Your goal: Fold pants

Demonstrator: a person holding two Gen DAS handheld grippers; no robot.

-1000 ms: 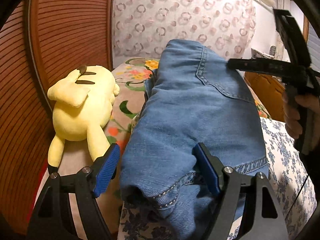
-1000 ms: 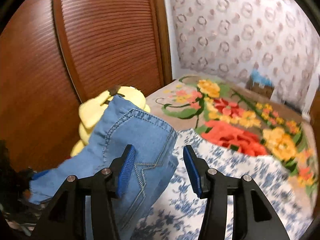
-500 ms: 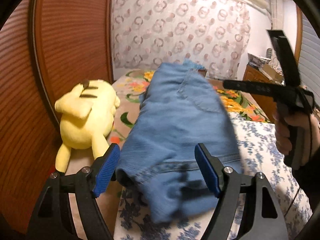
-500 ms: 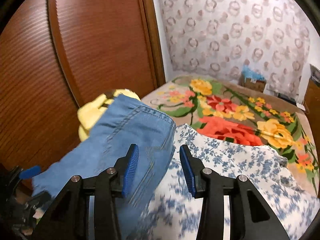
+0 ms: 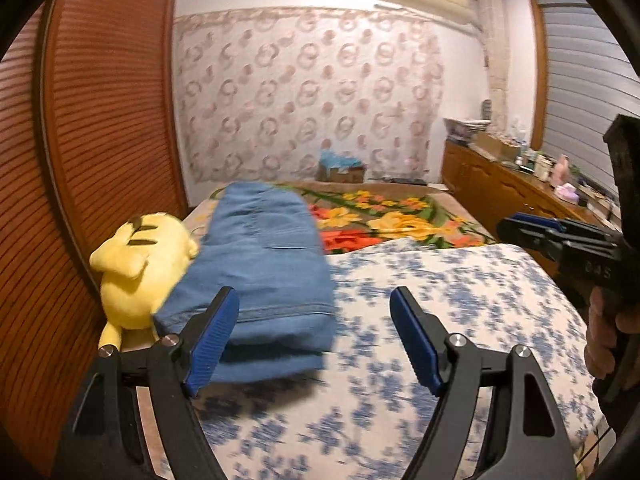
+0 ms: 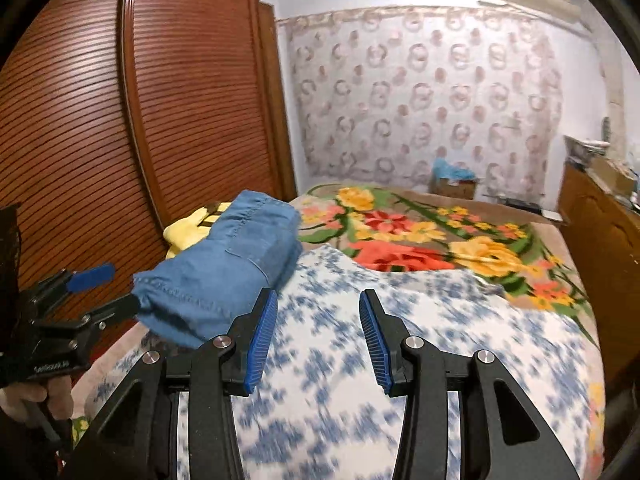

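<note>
Jeans point(image 5: 264, 264) folded on blurred floral bedspread point(image 5: 440, 300), hiding part of plush toy point(image 5: 136, 268). We see left gripper point(image 5: 316, 340) and right gripper point(image 6: 316, 336) fingers apart, empty, right's just narrowed.

pants point(image 5: 260, 264) | blue denim | folded | flat on bed's left edge

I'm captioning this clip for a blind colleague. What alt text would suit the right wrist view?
Folded blue jeans lie on a blue-flowered white quilt at the bed's left edge, with a yellow plush toy behind them. The right gripper is open and empty in the foreground, and the left gripper, held in a hand, is at the far left near the jeans.
</note>
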